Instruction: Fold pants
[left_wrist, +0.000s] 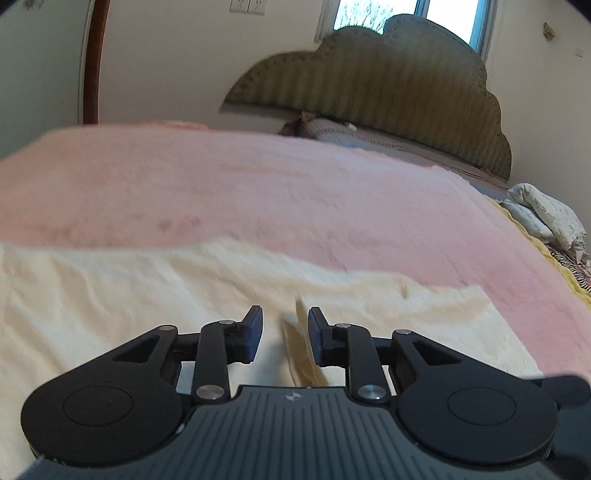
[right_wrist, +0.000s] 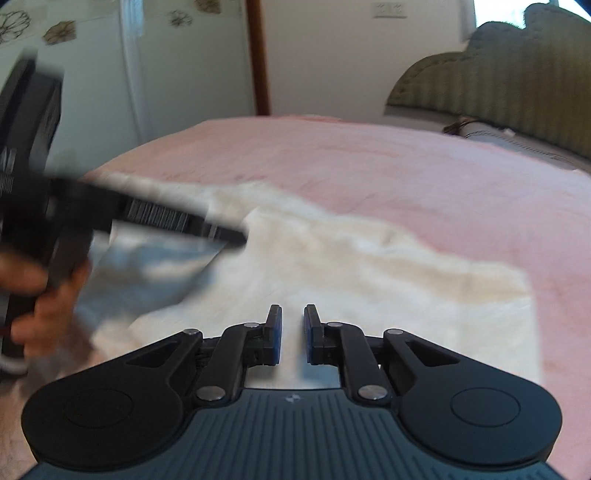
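Cream fleece pants (left_wrist: 122, 295) lie spread on the pink blanket (left_wrist: 258, 192) of the bed, directly under and ahead of both grippers. In the left wrist view a folded edge of the fabric stands up between the fingers of the left gripper (left_wrist: 285, 334), whose jaws are parted with a clear gap; the pads do not press on the cloth, so the fold looks released rather than held. The right gripper (right_wrist: 292, 334) hovers just over the pants with its jaws nearly together and only a narrow slit between them, nothing caught inside. In its view the other gripper appears blurred at far left, held by the person's hand (right_wrist: 48, 295), its tip over the far-left part of the garment.

By the lie of the cloth, one fold seems laid down and let go. The next move probably calls for both grippers to find fresh edges, pinch them and carry them across, keeping the layers aligned.
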